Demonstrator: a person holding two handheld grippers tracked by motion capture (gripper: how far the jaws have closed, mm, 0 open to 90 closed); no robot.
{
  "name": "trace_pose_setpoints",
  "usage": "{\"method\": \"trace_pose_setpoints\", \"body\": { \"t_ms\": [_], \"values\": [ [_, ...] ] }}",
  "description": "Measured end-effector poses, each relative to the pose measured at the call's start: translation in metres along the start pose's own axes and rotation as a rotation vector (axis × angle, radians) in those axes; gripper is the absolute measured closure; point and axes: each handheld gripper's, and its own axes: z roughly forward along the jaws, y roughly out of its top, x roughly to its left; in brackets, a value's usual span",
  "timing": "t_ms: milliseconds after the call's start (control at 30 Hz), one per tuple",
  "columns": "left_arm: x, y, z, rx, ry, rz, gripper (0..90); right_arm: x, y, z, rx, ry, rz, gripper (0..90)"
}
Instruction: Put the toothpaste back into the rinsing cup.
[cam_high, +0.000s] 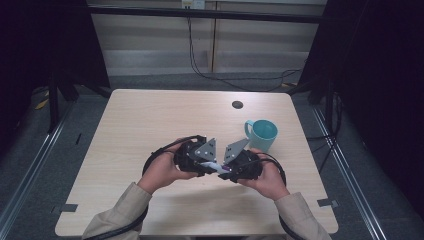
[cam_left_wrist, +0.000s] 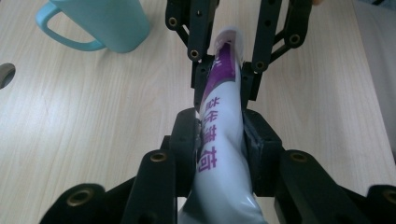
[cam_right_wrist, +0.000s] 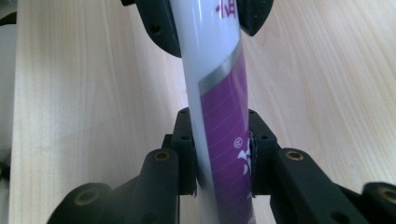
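soft tube pinched at both ends

the left gripper (cam_left_wrist: 219, 140) is clamping the white end of the tube (cam_left_wrist: 219, 135), and the right gripper (cam_right_wrist: 219, 154) is clamping its purple end; both are gripping it, held between the two hands just above the table (cam_high: 140, 120), near the mug (cam_high: 262, 134). it is looking light, soft and glossy, denting under the pads, so it is likely slipping or squeezing easily; the flat crimped end and the stiffer shoulder are seeming the safer holds
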Motion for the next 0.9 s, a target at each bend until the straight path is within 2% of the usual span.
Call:
{"method": "trace_pose_setpoints", "body": {
  "t_ms": [133,200,267,300,500,667,900],
  "values": [
    [0.000,-0.002,-0.001,-0.022,0.016,-0.017,64.2,0.000,0.001,0.001,0.025,0.006,-0.001,71.9],
    [0.002,-0.004,-0.004,-0.043,0.029,-0.045,55.0,0.001,0.000,0.002,0.041,0.008,0.007,72.4],
    [0.003,-0.007,-0.005,-0.037,0.047,-0.077,44.6,0.001,-0.002,0.002,0.052,0.003,0.010,72.6],
    [0.005,-0.010,-0.005,-0.035,0.043,-0.089,40.0,0.000,-0.003,0.001,0.049,0.002,0.015,72.7],
    [0.006,-0.029,0.000,-0.023,0.064,-0.154,26.2,-0.007,-0.012,-0.011,0.018,-0.019,0.052,72.8],
    [0.006,-0.051,0.011,-0.006,0.064,-0.202,22.1,-0.012,-0.017,-0.017,-0.012,-0.018,0.080,72.7],
    [0.004,-0.079,0.027,-0.001,0.056,-0.294,17.3,-0.022,-0.025,-0.022,-0.089,-0.025,0.157,72.7]
  ]
}}
